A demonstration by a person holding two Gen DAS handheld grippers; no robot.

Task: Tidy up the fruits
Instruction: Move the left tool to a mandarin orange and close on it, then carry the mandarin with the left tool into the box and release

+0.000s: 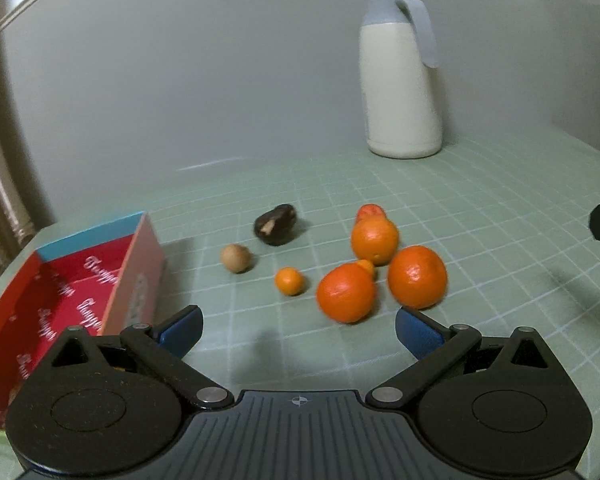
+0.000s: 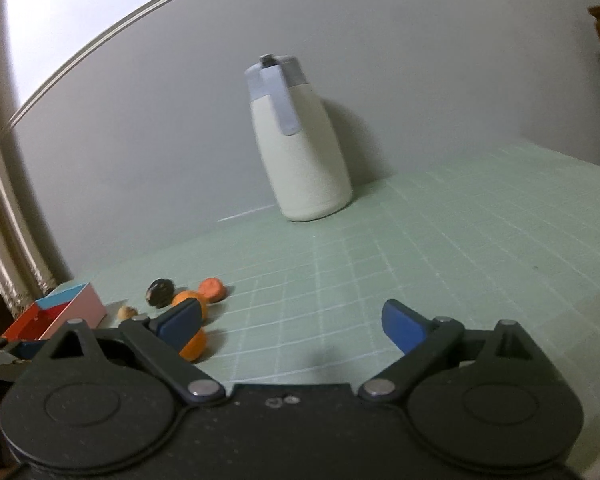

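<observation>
While my left gripper (image 1: 298, 328) and right gripper (image 2: 290, 326) both hang open and empty, the oranges (image 1: 374, 240) lie clustered on the green mat (image 1: 480, 220), right of the red box (image 1: 72, 292).

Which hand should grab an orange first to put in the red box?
Left. The left gripper is open with the nearest orange just ahead of its fingers, and the red box sits beside it. The right gripper faces bare mat, fruit off to its side.
</observation>
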